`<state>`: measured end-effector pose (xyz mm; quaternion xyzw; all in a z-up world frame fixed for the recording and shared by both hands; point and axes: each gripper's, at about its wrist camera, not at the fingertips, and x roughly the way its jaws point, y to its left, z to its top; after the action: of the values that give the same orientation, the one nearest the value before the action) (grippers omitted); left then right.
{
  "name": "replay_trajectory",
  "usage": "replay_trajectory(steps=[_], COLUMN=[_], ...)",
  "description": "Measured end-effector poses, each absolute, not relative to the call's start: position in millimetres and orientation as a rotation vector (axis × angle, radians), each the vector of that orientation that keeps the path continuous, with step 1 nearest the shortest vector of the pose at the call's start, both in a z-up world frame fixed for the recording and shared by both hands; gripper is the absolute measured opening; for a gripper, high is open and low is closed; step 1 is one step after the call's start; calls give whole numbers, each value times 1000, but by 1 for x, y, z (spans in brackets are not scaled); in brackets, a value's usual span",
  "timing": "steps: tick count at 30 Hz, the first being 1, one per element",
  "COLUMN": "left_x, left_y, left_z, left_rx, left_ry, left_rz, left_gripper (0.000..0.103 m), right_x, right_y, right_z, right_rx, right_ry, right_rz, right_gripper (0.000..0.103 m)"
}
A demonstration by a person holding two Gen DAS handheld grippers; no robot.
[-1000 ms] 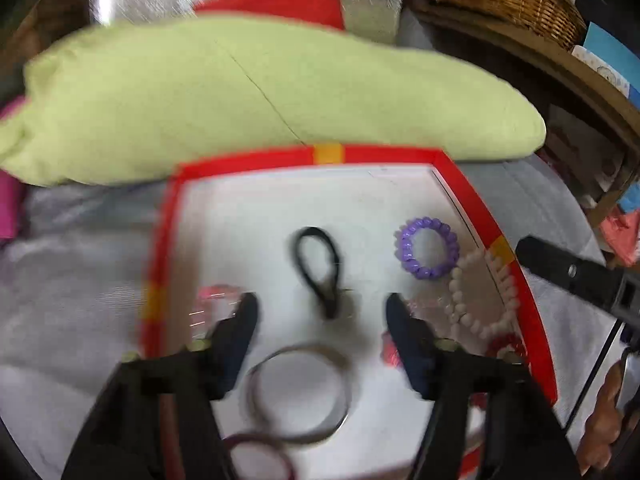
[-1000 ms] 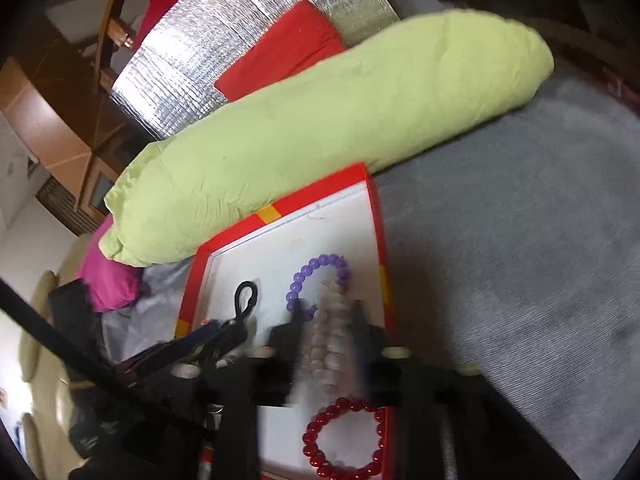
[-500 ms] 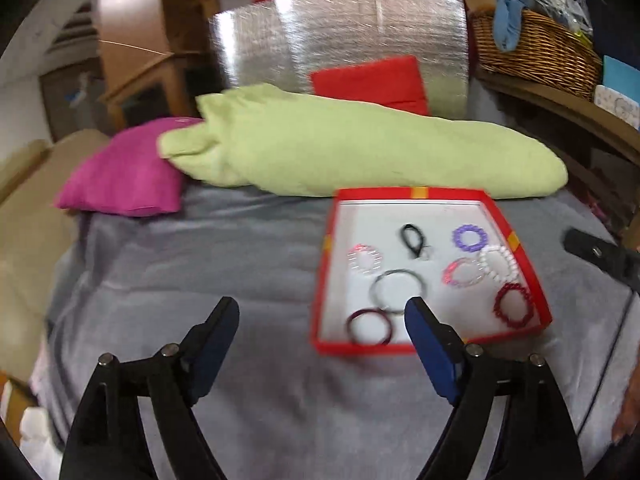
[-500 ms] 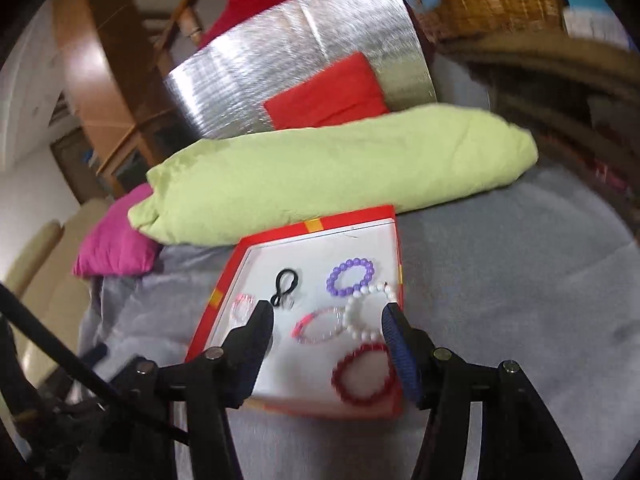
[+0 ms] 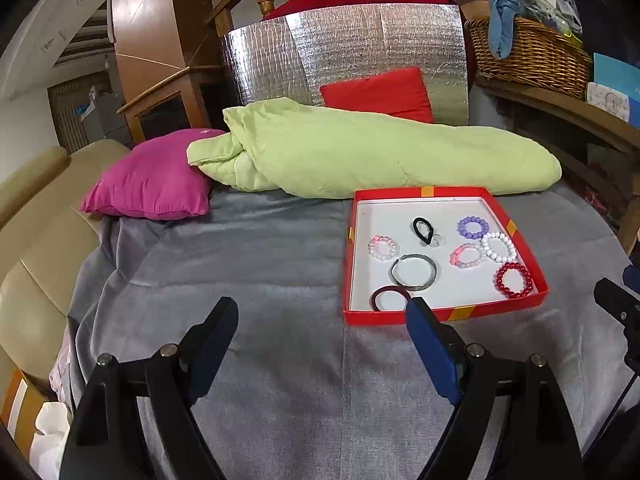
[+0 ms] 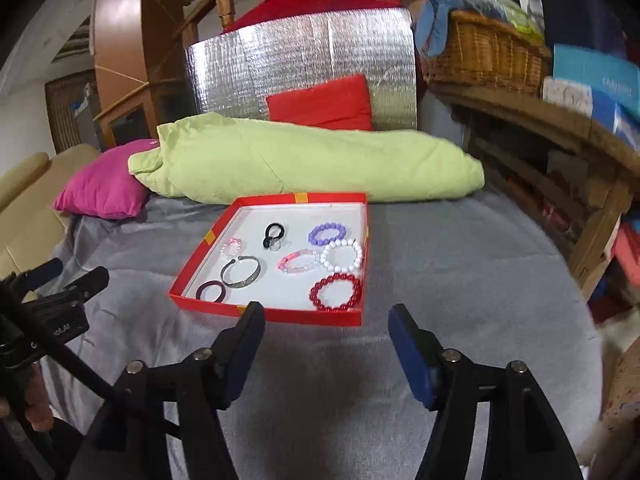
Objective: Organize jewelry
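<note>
Resting on a grey blanket (image 5: 248, 280), a shallow red box (image 5: 440, 315) with a white floor holds all the jewelry. Inside it lie a purple bead bracelet (image 5: 473, 227), a white bead bracelet (image 5: 499, 247) just beside it, a pink bead bracelet (image 5: 466, 255) touching the white one, a red bead bracelet (image 5: 514, 279) near the front right corner, a clear pinkish bracelet (image 5: 383, 247) on the left, a black loop (image 5: 423, 230) toward the back, a silver bangle (image 5: 414, 272) in the middle and a dark maroon ring (image 5: 390, 298) against the front wall.

Both tools hang above the blanket in front of the box, touching nothing. The left tool (image 5: 320, 344) has its fingers spread wide apart and empty; the right tool (image 6: 326, 346) is likewise spread and empty. A green quilt (image 5: 380, 152) lies behind the box, beside a magenta pillow (image 5: 152, 180).
</note>
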<state>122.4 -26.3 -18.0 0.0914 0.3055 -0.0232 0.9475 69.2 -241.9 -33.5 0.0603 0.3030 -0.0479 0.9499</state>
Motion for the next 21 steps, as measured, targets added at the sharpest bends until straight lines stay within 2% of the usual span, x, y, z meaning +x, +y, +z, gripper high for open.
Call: replay_trajectory(steps=[21], left_x=[133], left_y=[-26], left_z=[-34], left_rx=[148], left_ry=[613], left_rz=[-2], left_gripper=[86], right_x=[92], right_y=[-246], right_z=[-58], right_rx=[177], right_ry=[697], right_rz=[-120], right_gripper=[69])
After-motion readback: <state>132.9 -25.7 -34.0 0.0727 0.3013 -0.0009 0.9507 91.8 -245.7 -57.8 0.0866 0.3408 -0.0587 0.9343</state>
